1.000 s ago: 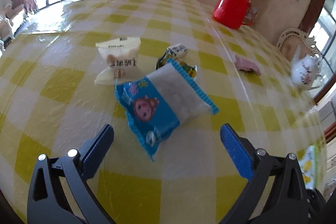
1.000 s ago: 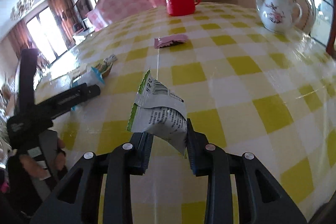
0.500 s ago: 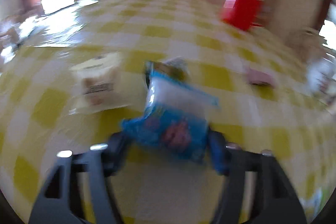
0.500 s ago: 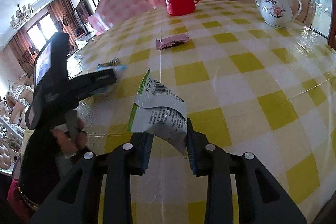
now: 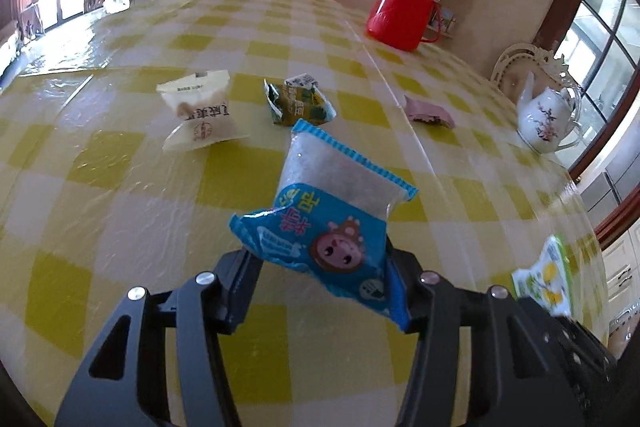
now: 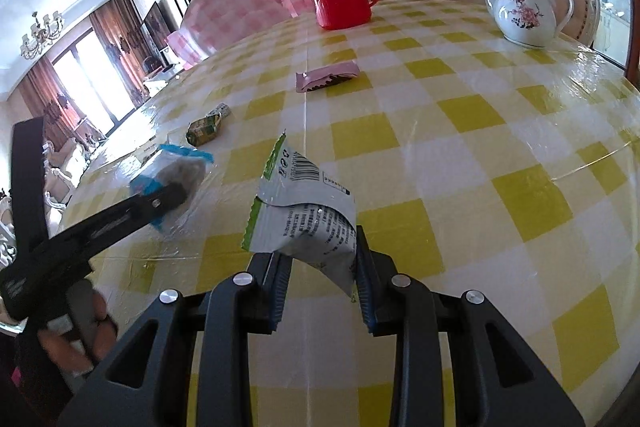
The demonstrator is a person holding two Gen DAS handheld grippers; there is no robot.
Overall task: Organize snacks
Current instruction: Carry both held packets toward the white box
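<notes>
Left gripper (image 5: 324, 277): fingers (image 5: 240, 267) pinched on the lower end of the blue snack packet (image 5: 320, 227), having just closed onto it; packet lifted clear of the table (image 5: 120, 211), its clear upper half tilted up and away from the camera. Same packet (image 6: 172, 175) and left gripper (image 6: 168, 197) seen from the right wrist view at the left edge, with a hand (image 6: 76, 331) blurred around the handle.

Right gripper (image 6: 322, 277): fingers narrow, clamped on a silver-grey snack packet (image 6: 304, 215) with a green serrated edge and barcode, held above the yellow-checked tablecloth.

On the table beyond the blue packet: a cream pastry packet (image 5: 200, 111) to the left, a dark green crumpled wrapper (image 5: 300, 103) just beside it to the right, apart from each other. Farther right, a pink wrapper (image 5: 428, 113) lying flat. Red thermos jug (image 5: 402, 9) upright near the far edge; white flowered teapot (image 5: 546, 119) upright near the right edge. At the lower right of the left wrist view, a green-and-yellow packet (image 5: 544, 279), partly cut off by the gripper body.
</notes>
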